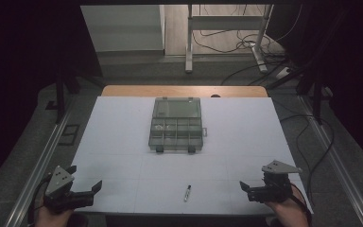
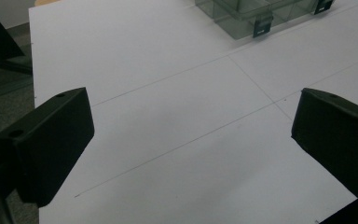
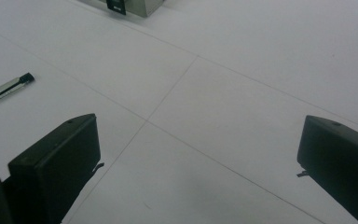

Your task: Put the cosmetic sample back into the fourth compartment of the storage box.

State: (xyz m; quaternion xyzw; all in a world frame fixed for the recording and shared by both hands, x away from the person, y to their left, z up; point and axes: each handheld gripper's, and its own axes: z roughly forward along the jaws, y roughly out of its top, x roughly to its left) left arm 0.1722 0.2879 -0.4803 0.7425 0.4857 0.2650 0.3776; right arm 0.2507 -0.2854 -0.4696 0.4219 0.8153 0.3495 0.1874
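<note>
While both grippers — left gripper (image 1: 86, 189), right gripper (image 1: 246, 188) — wait wide open and empty, the pen (image 1: 187, 192) lies between them, before the compartment box (image 1: 176, 124).

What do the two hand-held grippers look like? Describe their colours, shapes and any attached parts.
Both the left gripper and the right gripper are black, each with two blocky jaws. A grey three-cornered plate with small holes sits on top of each. A dark cable trails from each.
</note>
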